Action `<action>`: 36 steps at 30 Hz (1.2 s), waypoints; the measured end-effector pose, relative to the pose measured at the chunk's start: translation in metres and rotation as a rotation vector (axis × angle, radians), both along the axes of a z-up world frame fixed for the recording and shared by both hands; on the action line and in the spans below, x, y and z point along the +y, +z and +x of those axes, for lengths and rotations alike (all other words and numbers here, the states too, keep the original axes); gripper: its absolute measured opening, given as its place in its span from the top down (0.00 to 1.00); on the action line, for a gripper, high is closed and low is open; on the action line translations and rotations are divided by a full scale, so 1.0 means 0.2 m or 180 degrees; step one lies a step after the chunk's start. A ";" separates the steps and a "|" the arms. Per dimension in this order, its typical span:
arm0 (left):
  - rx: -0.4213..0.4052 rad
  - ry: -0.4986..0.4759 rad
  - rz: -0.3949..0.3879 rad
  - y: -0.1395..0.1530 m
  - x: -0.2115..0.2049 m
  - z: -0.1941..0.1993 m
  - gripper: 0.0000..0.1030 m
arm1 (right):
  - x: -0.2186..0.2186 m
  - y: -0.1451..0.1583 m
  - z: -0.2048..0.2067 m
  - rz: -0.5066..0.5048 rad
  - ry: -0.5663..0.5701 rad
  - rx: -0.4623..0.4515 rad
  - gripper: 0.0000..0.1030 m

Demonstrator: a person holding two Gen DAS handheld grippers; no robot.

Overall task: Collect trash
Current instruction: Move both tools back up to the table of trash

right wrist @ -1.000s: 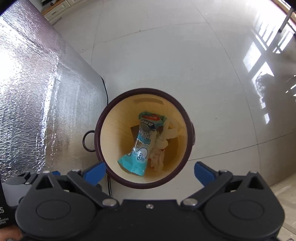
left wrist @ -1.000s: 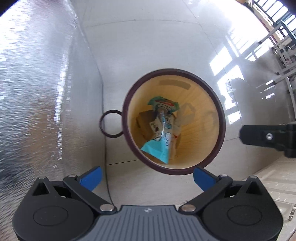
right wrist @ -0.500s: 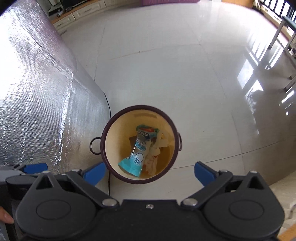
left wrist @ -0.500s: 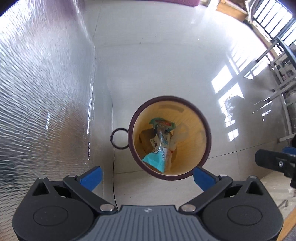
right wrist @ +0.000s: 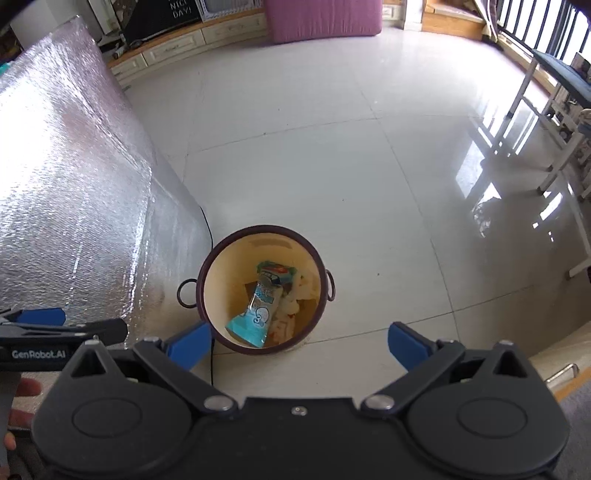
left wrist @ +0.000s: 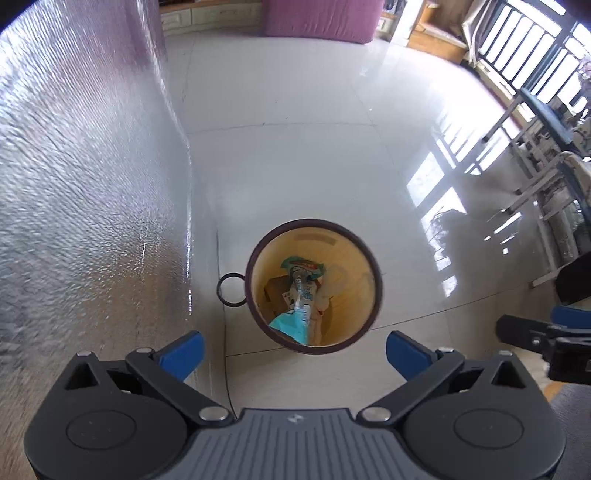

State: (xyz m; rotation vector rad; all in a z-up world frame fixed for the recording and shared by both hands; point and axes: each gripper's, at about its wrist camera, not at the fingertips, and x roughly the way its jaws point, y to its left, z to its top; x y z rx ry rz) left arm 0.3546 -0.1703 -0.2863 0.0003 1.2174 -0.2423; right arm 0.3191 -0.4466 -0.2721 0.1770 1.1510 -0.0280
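Hanging above the tiled floor [right wrist: 295,147], both tongs point down at a round bin [right wrist: 207,280] with a dark rim and ring handles. The left tongs [left wrist: 294,345] are spread wide with nothing between the blue tips, and the right tongs [right wrist: 299,341] are just as wide and hold nothing. "GenRobot.AI" reads on the side of the left tongs in the right wrist view. The bin stands on the floor just beside a silver foil sheet [right wrist: 66,192], a dark cable running down between them. Inside the bin lies a blue wrapper [right wrist: 258,310] marked with a "3", resting on pale crumpled trash [right wrist: 301,291] and something brown. Beyond the bin the floor stretches open to a pink cushion [right wrist: 321,16] and a low cabinet [right wrist: 177,48]; chair legs [right wrist: 524,110] stand far right.
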 end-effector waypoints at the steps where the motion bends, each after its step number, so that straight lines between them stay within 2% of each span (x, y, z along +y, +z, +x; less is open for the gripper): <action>1: -0.0024 -0.0004 -0.0014 0.03 0.00 -0.02 0.00 | 0.00 0.03 -0.02 0.0000 0.0002 -0.0025 0.00; 9: -0.0279 -0.0130 -0.0013 0.28 0.00 -0.18 0.00 | 0.01 0.26 -0.20 -0.0058 -0.0018 -0.0261 0.00; 20: -0.0777 -0.0231 -0.0276 0.69 0.08 -0.44 0.00 | 0.04 0.64 -0.51 -0.0151 -0.0116 -0.0780 0.00; 29: -0.1373 -0.0094 -0.0528 1.11 0.32 -0.63 0.00 | 0.18 0.95 -0.69 -0.0210 -0.0093 -0.1296 0.00; 36: -0.1847 0.0178 -0.0532 1.34 0.63 -0.74 0.00 | 0.39 1.18 -0.74 -0.0167 0.0075 -0.1744 0.00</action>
